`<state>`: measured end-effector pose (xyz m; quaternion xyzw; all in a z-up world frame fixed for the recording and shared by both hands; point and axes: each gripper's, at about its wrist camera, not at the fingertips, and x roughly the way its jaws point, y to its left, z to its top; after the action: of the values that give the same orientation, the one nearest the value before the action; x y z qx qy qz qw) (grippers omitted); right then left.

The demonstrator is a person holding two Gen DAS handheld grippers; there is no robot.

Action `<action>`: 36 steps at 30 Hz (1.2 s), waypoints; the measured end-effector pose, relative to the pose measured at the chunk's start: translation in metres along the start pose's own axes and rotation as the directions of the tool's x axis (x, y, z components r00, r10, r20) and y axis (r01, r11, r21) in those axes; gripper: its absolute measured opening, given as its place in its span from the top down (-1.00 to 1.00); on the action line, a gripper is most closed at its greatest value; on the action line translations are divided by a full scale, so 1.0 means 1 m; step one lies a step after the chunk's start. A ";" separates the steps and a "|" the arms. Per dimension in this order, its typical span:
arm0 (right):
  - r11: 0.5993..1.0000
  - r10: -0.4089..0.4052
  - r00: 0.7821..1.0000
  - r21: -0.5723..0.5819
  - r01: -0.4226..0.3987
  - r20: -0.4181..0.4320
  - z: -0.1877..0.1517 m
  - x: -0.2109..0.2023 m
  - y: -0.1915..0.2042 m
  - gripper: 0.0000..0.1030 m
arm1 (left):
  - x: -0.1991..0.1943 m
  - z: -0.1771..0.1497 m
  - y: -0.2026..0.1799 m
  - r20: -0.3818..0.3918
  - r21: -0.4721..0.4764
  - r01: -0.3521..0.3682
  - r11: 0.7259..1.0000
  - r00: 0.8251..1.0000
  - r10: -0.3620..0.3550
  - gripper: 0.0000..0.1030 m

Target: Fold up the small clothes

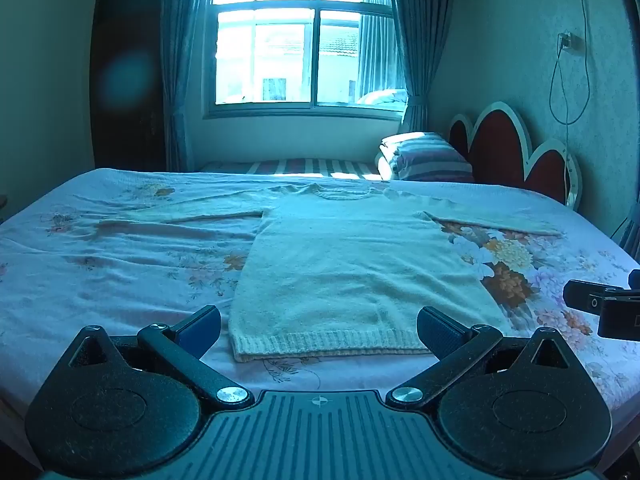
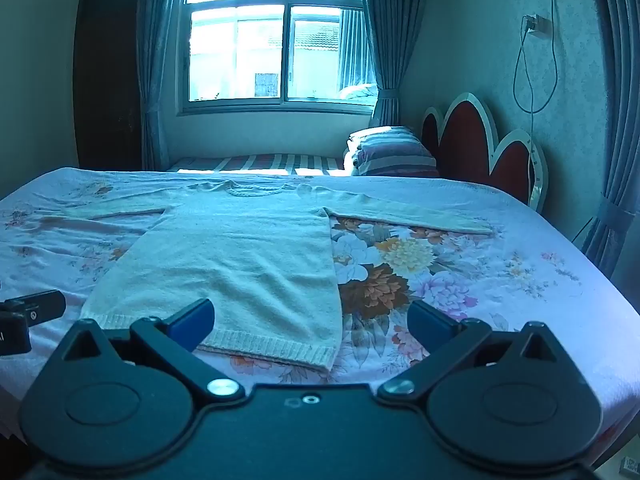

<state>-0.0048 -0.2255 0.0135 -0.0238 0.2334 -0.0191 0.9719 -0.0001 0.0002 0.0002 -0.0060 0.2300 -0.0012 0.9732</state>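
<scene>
Both the left gripper (image 1: 318, 326) and the right gripper (image 2: 310, 320) hover with jaws spread wide and empty just above the near hem of a pale knit sweater (image 1: 352, 264), which lies flat, sleeves outstretched, on the floral bedsheet (image 1: 120, 264)

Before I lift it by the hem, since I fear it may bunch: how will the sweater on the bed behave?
The sweater looks like soft knit lying flat, so it will probably droop and fold wherever it is unsupported. Its spread sleeves would likely trail and drag across the sheet. The fuzzy surface suggests it is not slippery.
</scene>
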 end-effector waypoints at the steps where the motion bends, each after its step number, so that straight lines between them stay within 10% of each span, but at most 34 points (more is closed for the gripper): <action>1: 1.000 -0.006 1.000 -0.008 0.006 0.008 0.000 0.000 0.000 -0.99 | 0.000 0.000 0.000 -0.001 -0.002 0.001 1.000 1.000 -0.001 -1.00; 36: 1.000 -0.008 1.000 0.008 0.008 0.022 -0.001 -0.002 0.002 -0.99 | 0.002 0.000 -0.004 0.005 0.010 0.003 1.000 1.000 -0.003 -1.00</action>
<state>-0.0067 -0.2237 0.0134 -0.0210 0.2227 -0.0236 0.9744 0.0013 -0.0034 -0.0006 -0.0015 0.2274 -0.0040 0.9738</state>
